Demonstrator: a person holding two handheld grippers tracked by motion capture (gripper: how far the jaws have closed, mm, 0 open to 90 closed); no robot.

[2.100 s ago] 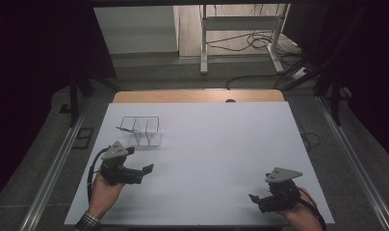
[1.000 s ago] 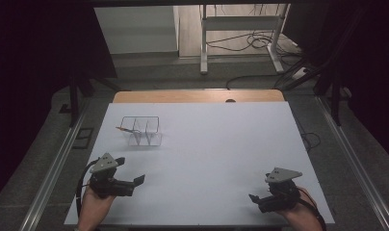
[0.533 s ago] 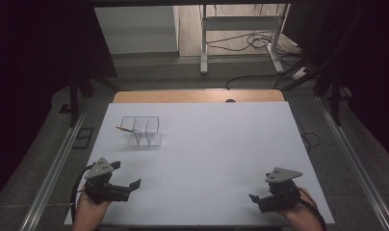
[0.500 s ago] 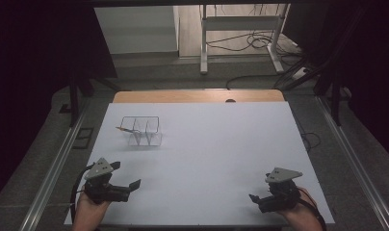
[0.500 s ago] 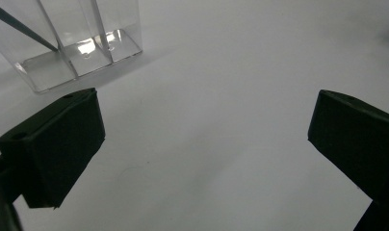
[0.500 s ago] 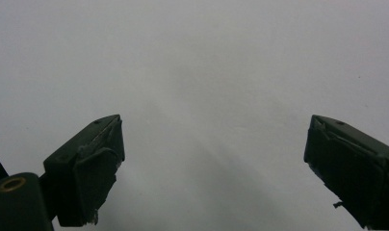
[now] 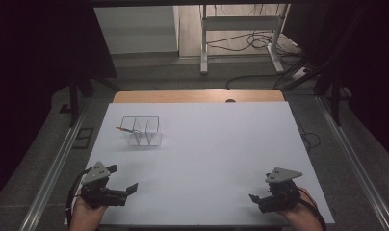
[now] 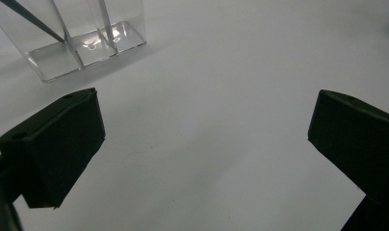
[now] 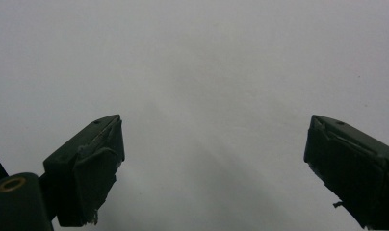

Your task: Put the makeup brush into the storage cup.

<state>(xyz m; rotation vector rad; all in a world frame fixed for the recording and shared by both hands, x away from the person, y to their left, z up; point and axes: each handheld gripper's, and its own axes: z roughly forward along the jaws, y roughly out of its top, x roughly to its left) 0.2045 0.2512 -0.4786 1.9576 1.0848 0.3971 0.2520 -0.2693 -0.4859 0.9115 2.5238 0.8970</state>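
1. white tabletop (image 7: 207,159) runs across most of the high view, with a strip of wood (image 7: 197,96) along its far edge; dark floor and curtains surround it, and cables (image 7: 245,43) lie beyond by a pale metal stand (image 7: 240,24).
2. we hold the left gripper (image 7: 125,190) at the near left corner. the hand (image 7: 84,214) under it is cut off by the bottom edge. in the left gripper view (image 8: 202,144) its two black jaws stand wide apart with bare table between them, gripping nothing.
3. we hold the right gripper (image 7: 257,199) at the near right corner, low over the table. in the right gripper view (image 9: 212,159) its jaws are likewise spread wide and empty. the pads show frayed, chipped edges.
4. a clear divided container (image 7: 143,131) sits on the left half of the table, well apart from both grippers. in the left gripper view (image 8: 82,43) its top is cut off by the frame.
5. a thin stick-like item (image 7: 125,129) leans in the container, one end poking over the left wall. we cannot tell what it is; in the left gripper view (image 8: 33,21) it reads as a dark slanted line.
6. nothing lies between either gripper and the container.
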